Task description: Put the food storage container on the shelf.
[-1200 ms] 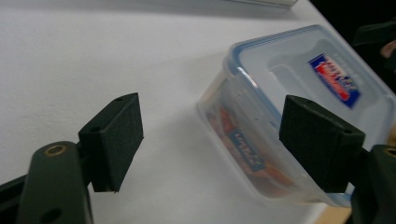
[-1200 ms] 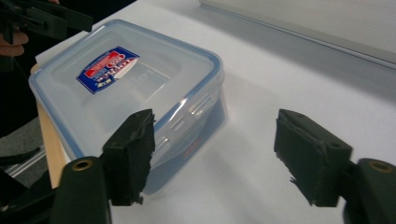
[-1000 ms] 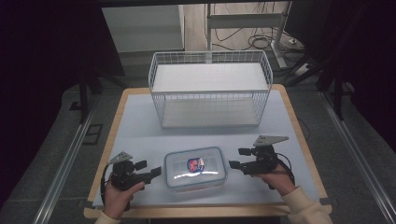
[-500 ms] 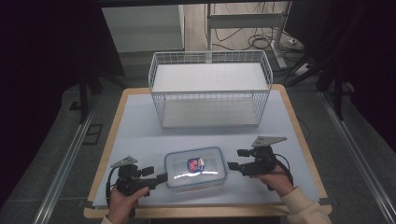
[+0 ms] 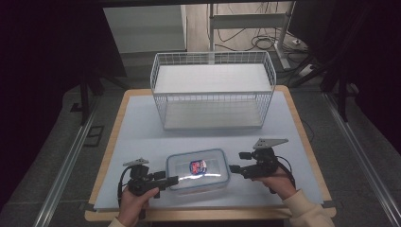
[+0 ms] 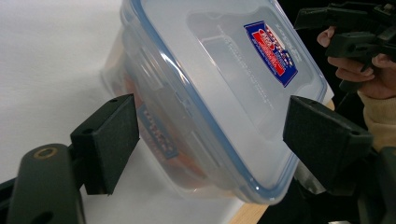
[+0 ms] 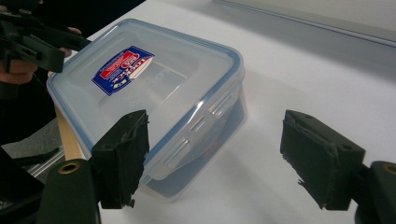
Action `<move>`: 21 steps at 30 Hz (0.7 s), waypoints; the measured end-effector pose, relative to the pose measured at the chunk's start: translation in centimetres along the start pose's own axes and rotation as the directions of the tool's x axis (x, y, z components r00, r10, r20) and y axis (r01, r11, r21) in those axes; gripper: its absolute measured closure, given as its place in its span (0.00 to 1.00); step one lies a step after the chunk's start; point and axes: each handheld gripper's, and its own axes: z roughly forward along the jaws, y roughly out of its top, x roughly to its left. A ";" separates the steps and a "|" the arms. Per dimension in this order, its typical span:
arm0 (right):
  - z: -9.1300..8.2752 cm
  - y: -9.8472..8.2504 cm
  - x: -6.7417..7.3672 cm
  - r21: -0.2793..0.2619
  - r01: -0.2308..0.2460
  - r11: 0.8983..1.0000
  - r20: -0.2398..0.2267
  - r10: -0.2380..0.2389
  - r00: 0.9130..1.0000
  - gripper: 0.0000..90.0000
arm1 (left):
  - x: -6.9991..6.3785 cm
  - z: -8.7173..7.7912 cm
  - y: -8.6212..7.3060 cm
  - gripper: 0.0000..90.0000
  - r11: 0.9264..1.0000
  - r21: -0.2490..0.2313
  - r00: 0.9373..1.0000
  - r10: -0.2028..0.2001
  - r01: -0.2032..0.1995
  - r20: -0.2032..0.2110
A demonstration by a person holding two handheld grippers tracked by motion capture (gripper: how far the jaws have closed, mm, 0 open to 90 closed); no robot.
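A clear plastic container with a blue-rimmed lid and a red-and-blue label lies near the table's front edge. My left gripper is at its left end, open. In the left gripper view the container has its end between the spread pads, which stand a little off its walls. My right gripper is open just off the right end. In the right gripper view the container has its side clasp and corner between the open pads.
A white wire basket stands on the white mat behind the container. The wooden table edge runs just in front of my hands. The right hand's gripper appears far off in the left gripper view.
My left gripper has slid to the right until its open jaws reach around the container's left end. The right gripper and the container have barely moved.
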 end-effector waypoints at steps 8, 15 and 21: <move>0.3 0.1 0.1 0.008 -0.024 1.000 -0.031 0.025 0.999 0.25 | 0.4 0.8 0.4 0.25 1.000 0.003 0.999 -0.030 0.030 0.015; 1.5 0.1 0.4 0.059 -0.088 0.994 -0.085 0.093 0.992 0.25 | 0.6 0.5 0.2 0.31 0.998 -0.010 0.998 -0.056 0.057 0.030; 3.1 0.2 0.4 0.125 -0.164 0.979 -0.109 0.177 0.978 0.25 | 0.8 0.4 0.3 0.34 0.997 -0.011 0.997 -0.069 0.070 0.042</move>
